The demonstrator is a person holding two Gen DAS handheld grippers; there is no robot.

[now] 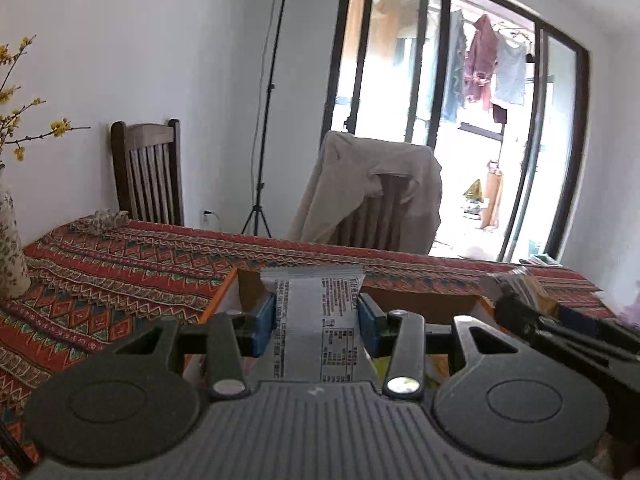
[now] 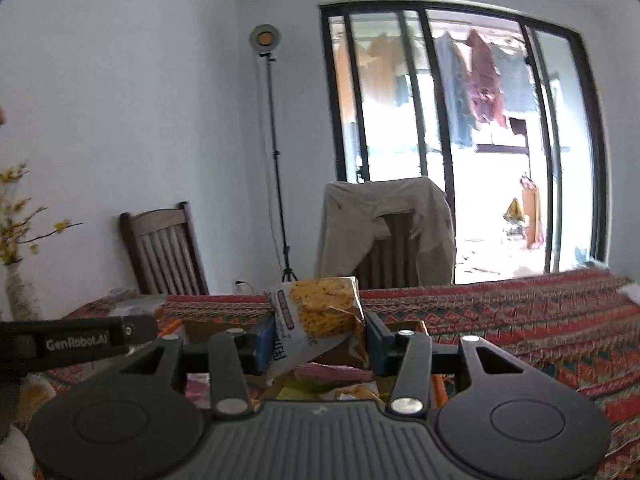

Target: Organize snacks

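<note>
Left gripper (image 1: 317,322) pinching a silver snack pack (image 1: 316,320) over the orange box (image 1: 218,300), right gripper (image 2: 320,340) pinching a cracker pack (image 2: 320,312) above the same box.

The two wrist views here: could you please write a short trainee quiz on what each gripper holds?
1. True or false: the left gripper is shut on a silver packet.
2. The right gripper holds: A) a bottle B) a cracker packet C) nothing
3. Fill in: behind the table, a jacket hangs over a ____.

Key: 1 true; 2 B; 3 chair.
</note>
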